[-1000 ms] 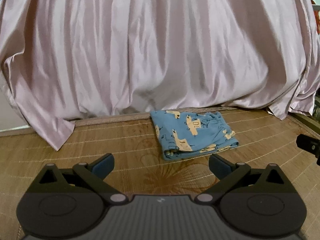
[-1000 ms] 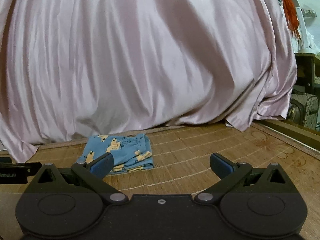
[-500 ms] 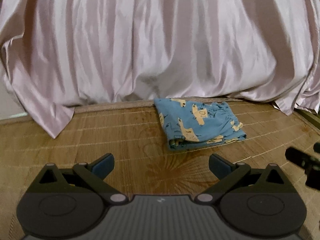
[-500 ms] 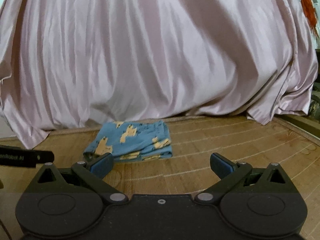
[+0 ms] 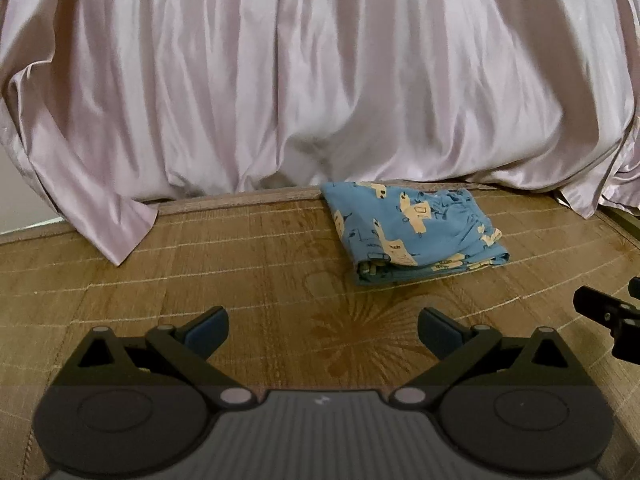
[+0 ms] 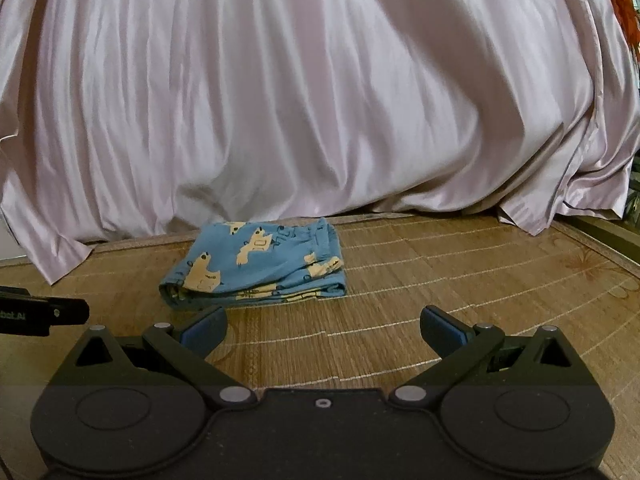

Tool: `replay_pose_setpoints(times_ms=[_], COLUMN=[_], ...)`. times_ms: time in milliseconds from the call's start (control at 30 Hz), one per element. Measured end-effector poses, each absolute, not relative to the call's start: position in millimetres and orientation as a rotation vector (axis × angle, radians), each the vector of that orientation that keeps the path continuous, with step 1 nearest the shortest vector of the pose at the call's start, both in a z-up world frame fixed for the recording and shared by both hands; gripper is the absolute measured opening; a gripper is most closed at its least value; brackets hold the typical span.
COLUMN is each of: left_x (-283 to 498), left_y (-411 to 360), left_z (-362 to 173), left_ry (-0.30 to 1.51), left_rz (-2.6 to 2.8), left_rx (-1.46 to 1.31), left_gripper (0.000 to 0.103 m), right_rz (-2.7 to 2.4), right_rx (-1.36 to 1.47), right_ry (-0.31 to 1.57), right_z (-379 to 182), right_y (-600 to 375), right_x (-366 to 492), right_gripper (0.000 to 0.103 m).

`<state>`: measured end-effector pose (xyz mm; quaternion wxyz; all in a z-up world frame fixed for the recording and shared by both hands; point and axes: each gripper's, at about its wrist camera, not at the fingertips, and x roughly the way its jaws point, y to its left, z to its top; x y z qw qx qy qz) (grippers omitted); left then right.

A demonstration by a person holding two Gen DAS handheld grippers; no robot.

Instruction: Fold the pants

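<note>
Folded pants point(image 5: 414, 230) lie at the bamboo mat's point(image 5: 240, 264) far edge, touching the pink curtain point(image 5: 320, 80); left gripper point(image 5: 322, 330) and right gripper point(image 6: 322, 330) gape apart, empty

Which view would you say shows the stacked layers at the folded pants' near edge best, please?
The right wrist view: the pants lie nearer there, near edge layered. The left wrist view shows them farther right, mostly the top.
</note>
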<state>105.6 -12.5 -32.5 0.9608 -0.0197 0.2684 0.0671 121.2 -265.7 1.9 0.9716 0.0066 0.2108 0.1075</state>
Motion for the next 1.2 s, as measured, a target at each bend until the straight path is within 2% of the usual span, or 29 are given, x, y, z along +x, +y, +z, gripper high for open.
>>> replay_pose_setpoints(times_ms=[1200], left_x=[102.5], left_y=[-13.8], left_z=[-35.1], left_ry=[0.566], left_rz=[0.135], left_rx=[-0.02], left_gripper=[0.103], right_rz=[0.255], right_rx=[-0.015], right_ry=[0.452], right_z=[6.8], right_y=[-261.3], right_x=[124.2], right_gripper=[0.102])
